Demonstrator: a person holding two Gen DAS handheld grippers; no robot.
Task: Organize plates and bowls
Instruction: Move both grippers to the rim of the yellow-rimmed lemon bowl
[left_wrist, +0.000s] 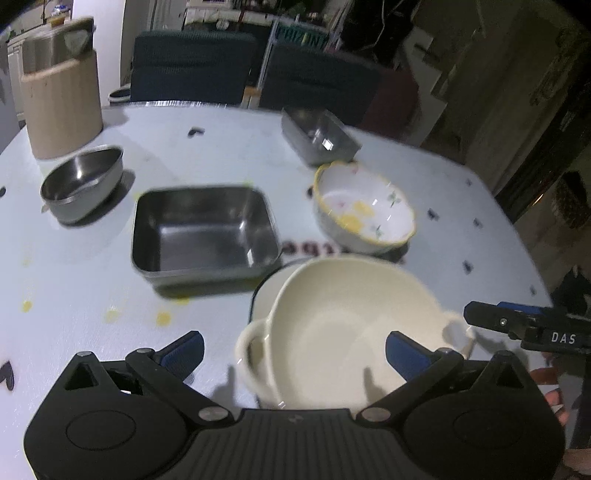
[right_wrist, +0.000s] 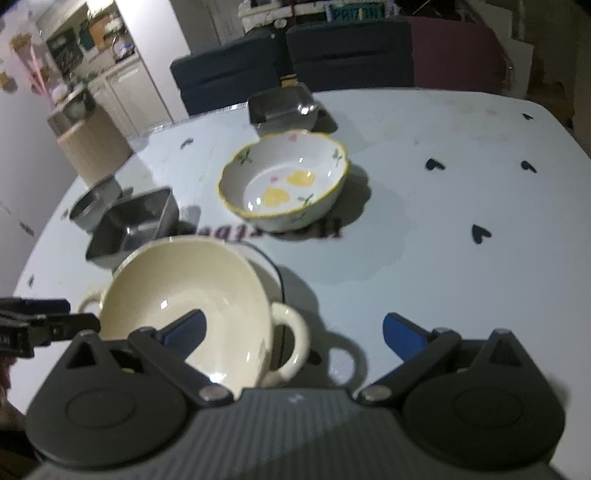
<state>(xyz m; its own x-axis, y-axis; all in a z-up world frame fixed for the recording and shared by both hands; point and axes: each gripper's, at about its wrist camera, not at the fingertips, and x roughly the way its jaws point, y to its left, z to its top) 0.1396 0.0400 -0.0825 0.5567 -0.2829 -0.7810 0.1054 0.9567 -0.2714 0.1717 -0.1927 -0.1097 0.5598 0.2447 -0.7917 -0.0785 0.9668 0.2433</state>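
The left gripper (left_wrist: 295, 349) has its jaws spread wide, and nothing is grasped between them. Its two blue pads stand on both sides of the left loop handle of a cream ceramic bowl with two loop handles (left_wrist: 354, 325), and they do not press on it. The right gripper (right_wrist: 293, 330) is released in the same way, jaws fully apart. Its left blue pad (right_wrist: 184, 330) appears in front of the bowl's inside, and its right pad is over the bare table; the right loop handle lies between them, free.

The cream bowl (right_wrist: 184, 299) sits inside a white dish with a dark rim (left_wrist: 269, 291), of which only an edge is visible, on the near part of the white table with small dark heart prints (right_wrist: 443, 206).

Just behind it, on the left, stands a square steel tray (left_wrist: 203, 232). A round steel bowl (left_wrist: 83, 182) is further left, near a beige cylindrical container (left_wrist: 61, 110). A white scalloped bowl with yellow rim and flower pattern (right_wrist: 284, 181) stands behind the cream bowl, well apart from it. A smaller rectangular steel tray (right_wrist: 282, 107) is just behind this bowl, near the far edge.
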